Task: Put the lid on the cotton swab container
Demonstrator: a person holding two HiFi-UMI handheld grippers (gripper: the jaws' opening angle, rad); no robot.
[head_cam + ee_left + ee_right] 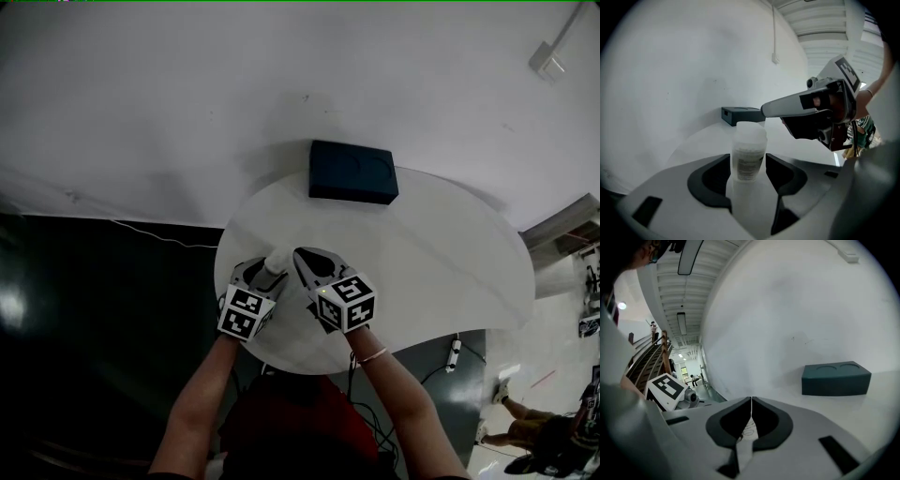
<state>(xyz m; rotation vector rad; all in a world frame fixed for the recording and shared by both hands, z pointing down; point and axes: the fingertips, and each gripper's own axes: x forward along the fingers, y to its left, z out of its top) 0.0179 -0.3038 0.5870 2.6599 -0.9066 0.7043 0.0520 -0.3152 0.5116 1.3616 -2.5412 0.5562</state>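
Observation:
The cotton swab container (749,157) is a slim translucent tube with a printed label. A wider translucent lid (751,131) sits on its top. It stands upright between the pads of my left gripper (748,165), which is shut on its sides. In the head view the container (277,260) is near the table's front left, held by the left gripper (266,270). My right gripper (298,253) is just right of it, jaws shut. From the left gripper view its closed tip (765,109) reaches just above and behind the lid. The right gripper (751,404) shows only a thin pale slit between its pads.
A dark blue box (353,172) with two round recesses sits at the back of the round white table (450,262). A white wall rises behind it. A cable and power strip (454,352) lie on the floor by the table's right.

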